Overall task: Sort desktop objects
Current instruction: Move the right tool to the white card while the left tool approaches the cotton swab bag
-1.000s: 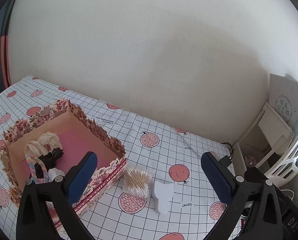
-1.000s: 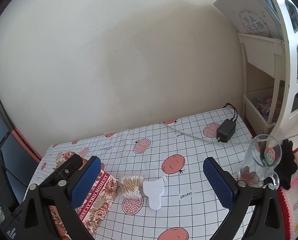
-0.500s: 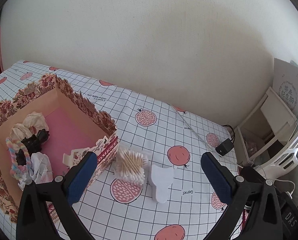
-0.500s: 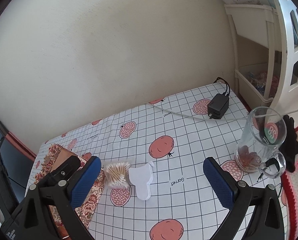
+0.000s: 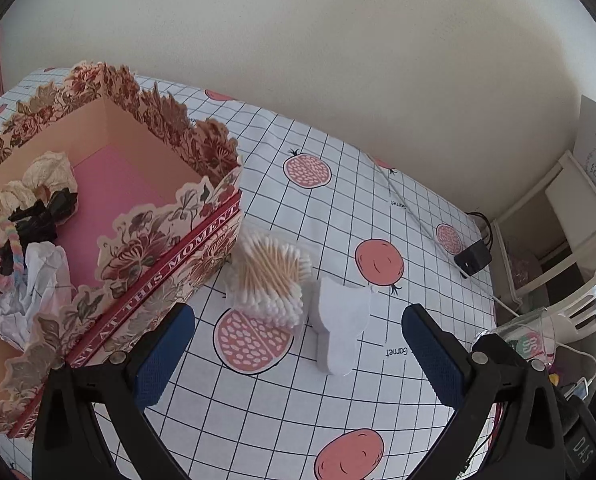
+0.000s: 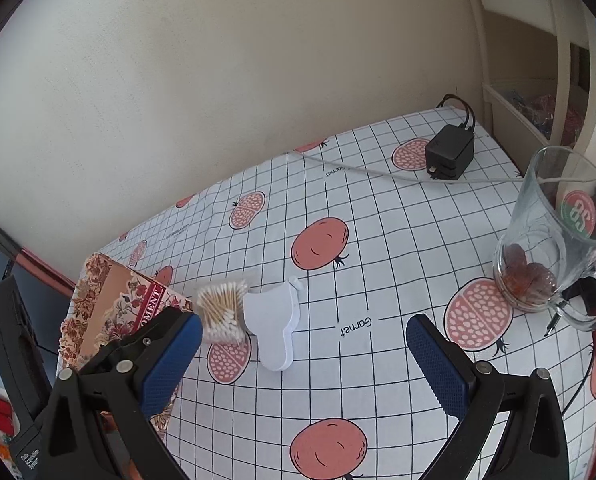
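Box [image 5: 109, 184] sits at the far left of the table [image 5: 378, 380], open-topped, already holding hair ties and crumpled paper. Just beside its right wall lies the swab bundle [image 5: 271, 276], and touching or nearly touching that on the right, the white card stack [image 5: 340, 322]. Both loose items lie straight ahead of my left gripper [image 5: 298, 352], between its fingers' lines of sight; from my right gripper [image 6: 304, 364] they sit ahead and off to the left, so I judge the left the nearer one. Swab sticks run roughly away from the left camera, tilted slightly right; the card's long axis runs about the same way. Left jaws are spread wide, holding and touching nothing. Right jaws equally wide, also empty. Mug [image 6: 558, 232] and charger [image 6: 450, 152] stand well apart on the right. Next pick, in my judgement: swabs, into the box.
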{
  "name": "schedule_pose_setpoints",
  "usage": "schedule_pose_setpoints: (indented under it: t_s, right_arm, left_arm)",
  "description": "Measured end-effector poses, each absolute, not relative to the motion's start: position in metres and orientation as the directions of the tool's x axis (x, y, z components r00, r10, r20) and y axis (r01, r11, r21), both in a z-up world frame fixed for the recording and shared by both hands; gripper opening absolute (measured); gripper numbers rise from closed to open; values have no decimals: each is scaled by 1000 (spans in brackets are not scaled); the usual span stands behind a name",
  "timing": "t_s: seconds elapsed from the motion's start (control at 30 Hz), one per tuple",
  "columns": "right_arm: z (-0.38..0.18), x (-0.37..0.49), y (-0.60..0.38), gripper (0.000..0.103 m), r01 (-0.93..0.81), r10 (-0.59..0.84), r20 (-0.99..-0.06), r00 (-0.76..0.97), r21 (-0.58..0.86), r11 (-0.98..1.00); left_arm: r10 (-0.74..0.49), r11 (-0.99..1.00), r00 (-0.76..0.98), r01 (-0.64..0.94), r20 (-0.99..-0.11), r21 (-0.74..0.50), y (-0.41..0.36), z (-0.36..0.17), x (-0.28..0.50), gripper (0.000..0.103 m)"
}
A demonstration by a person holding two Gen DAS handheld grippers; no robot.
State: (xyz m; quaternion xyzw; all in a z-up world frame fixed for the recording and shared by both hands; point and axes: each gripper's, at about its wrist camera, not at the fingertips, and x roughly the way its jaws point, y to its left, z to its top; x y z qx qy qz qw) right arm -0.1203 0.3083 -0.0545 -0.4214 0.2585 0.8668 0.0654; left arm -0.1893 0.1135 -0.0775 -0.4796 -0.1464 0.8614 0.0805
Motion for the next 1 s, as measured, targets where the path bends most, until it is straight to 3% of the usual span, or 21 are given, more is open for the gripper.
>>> schedule_pose_setpoints:
  t_s: [0.33,0.5,0.6,0.87,1.0]
  right_arm:
    - [-82,-129,308,103,-365,-131,-792,-596,412,-835]
    - [-93,-136,303,103,-335,-150,-784,-603,419,-844]
    - [-97,-138,302,102,-298,-173,-759,-628,440,-847]
    - [-112,-144,293,87,-271,-167,-784,-598,393,-879]
    - [-117,-151,275,80,-227,-165,-793,-586,356,-907]
  left_arm:
    - [254,-947,-530,32,-809,-318,112,-97,-196,102]
    - [234,-943,-519,85,-822,-322,106,-107,-199,91]
    - [227,-939,-527,103,-819,-327,105,-107,-198,90]
    - [158,-931,-495,214,-855,-296,95,-111,-195,90]
    - [187,-895,-470,281,-863,-347,82,-118,-193,90]
